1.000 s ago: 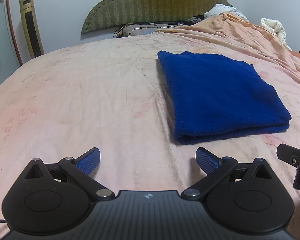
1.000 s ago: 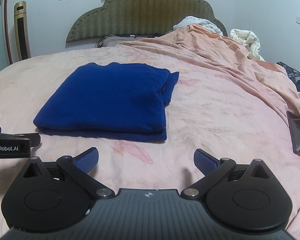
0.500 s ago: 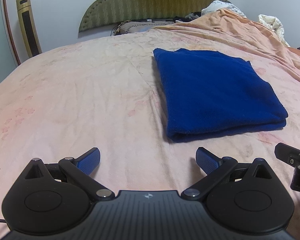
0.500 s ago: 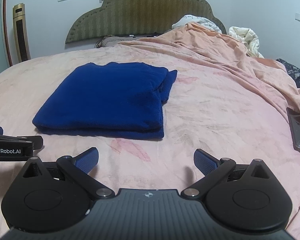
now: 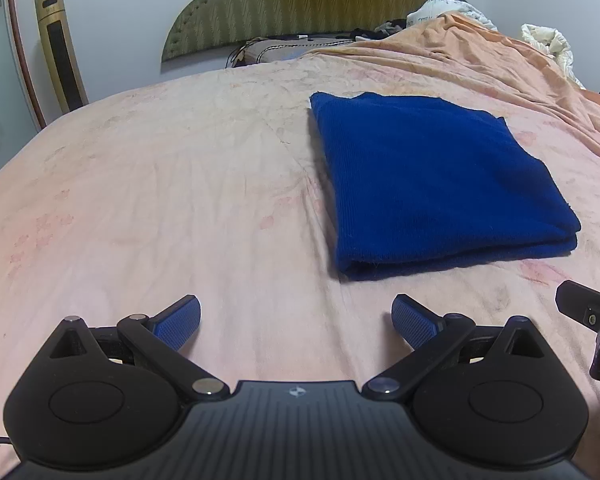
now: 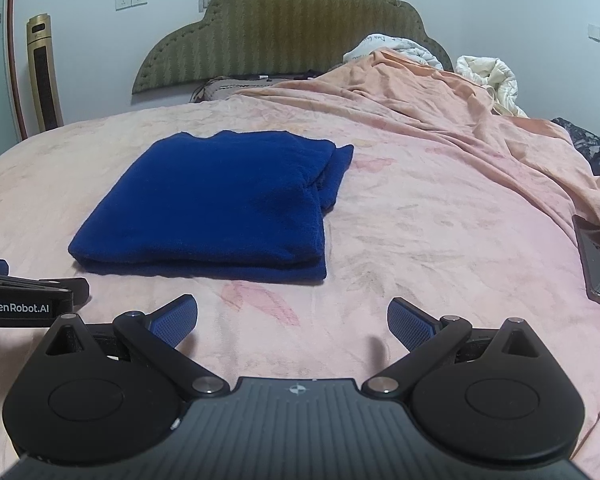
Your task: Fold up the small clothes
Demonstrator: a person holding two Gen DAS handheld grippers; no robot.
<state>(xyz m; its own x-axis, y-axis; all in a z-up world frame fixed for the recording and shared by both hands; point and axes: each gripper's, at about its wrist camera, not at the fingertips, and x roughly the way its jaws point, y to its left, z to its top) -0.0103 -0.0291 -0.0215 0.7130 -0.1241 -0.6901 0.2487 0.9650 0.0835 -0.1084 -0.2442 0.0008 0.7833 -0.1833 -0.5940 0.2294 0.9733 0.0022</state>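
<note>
Item: blue knit garment (image 6: 216,200), folded into a flat rectangle on the pink bedsheet (image 5: 160,200). Left gripper (image 5: 296,320) and right gripper (image 6: 292,320): both spread apart, empty, short of its near edge. Step: fold apparently done; next, 1 further halving or release.

My left wrist view sits low over the bed's (image 5: 180,200) near edge, facing the headboard (image 5: 300,4); the folded blue cloth (image 5: 432,184) lies ahead to its right. My right wrist view faces likewise, cloth (image 6: 220,204) to its left. Both share the cloth and headboard (image 6: 292,36).
</note>
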